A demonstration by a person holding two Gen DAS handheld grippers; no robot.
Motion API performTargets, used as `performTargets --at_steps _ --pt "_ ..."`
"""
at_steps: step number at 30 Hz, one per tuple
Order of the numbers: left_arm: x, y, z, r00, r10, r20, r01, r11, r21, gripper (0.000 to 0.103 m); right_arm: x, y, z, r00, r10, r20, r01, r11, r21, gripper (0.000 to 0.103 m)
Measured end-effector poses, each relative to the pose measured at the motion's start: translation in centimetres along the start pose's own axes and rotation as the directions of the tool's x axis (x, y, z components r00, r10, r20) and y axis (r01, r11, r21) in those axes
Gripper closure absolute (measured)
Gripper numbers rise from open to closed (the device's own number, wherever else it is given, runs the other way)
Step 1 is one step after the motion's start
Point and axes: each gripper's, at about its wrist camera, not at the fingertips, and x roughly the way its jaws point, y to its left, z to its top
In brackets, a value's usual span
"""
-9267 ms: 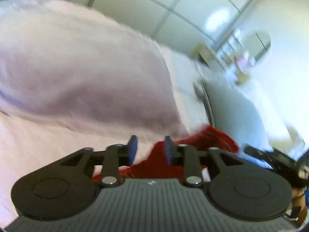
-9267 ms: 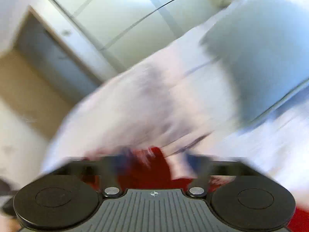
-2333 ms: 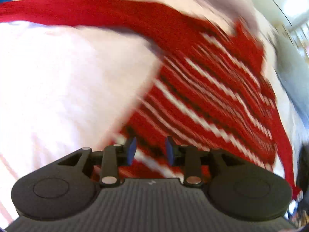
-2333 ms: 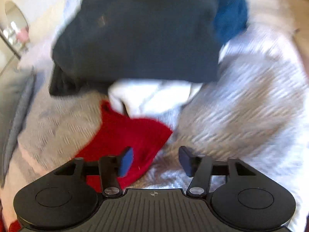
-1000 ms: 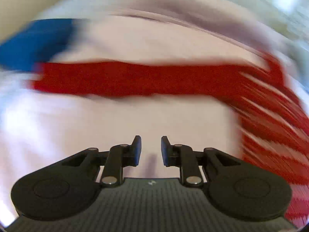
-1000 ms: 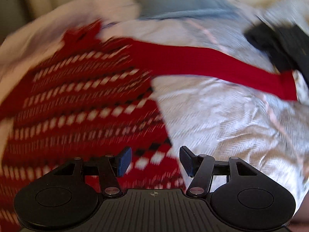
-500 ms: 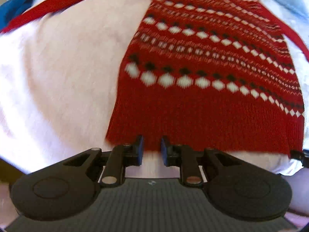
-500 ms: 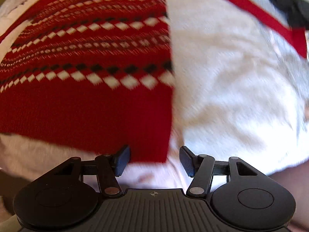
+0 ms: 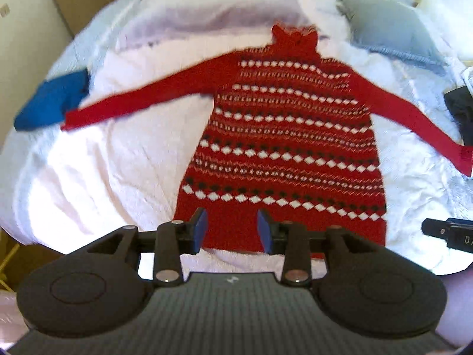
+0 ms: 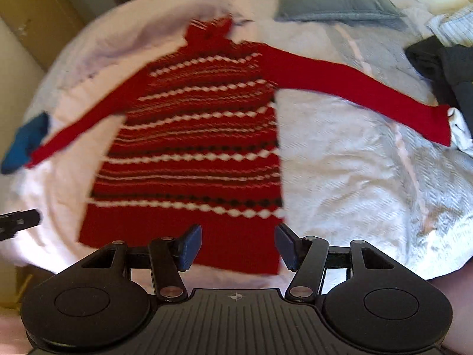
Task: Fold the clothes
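A red knit sweater (image 9: 283,136) (image 10: 195,136) with white and black diamond bands lies flat on the bed, front up, collar far from me, both sleeves spread out to the sides. My left gripper (image 9: 232,230) hovers above the hem near its left half; its jaws are opening and nothing is between them. My right gripper (image 10: 238,247) hangs above the hem's right corner, open and empty. Each gripper's tip shows at the edge of the other's view.
The bed (image 9: 97,159) is covered in a white and pale pink quilt. A blue garment (image 9: 50,103) lies by the left sleeve end. Dark clothes (image 10: 443,68) are piled at the right, past the right cuff. A grey pillow (image 9: 390,32) sits at the head.
Both grippers have lifted away from the sweater and pulled back, so the whole garment now shows. The left jaws have widened. The right jaws stayed as wide as before.
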Motion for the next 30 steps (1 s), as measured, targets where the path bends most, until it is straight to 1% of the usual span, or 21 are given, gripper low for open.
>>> performTargets --at_steps 5,9,13,19,30 --pt "-2.4 -1.2 -0.7 1.0 0.003 0.013 -0.003 1.0 0.003 0.068 -1.9 0.3 -1.1 1.0 -0.01 -0.001 0.01 1.0 0.003 0.045" --pt "-3.8 -1.5 -1.6 1.0 0.007 0.017 -0.007 1.0 0.008 0.068 -2.8 -0.2 -1.9 1.0 -0.008 -0.009 0.008 1.0 0.011 0.044" --pt "-4.8 -1.8 -1.8 1.0 0.01 0.028 -0.01 1.0 0.011 0.067 -3.8 0.0 -2.1 1.0 -0.021 0.006 0.021 1.0 -0.013 0.045" --pt "-5.5 -1.9 -1.9 0.999 0.016 0.032 -0.017 1.0 0.012 0.065 -4.7 0.3 -2.6 0.999 -0.028 0.021 0.029 0.999 -0.038 0.044" --pt "-5.2 -1.8 -2.4 1.0 0.021 0.005 -0.021 1.0 0.022 0.064 -4.6 0.8 -3.5 1.0 -0.024 -0.014 0.023 0.998 -0.062 0.044"
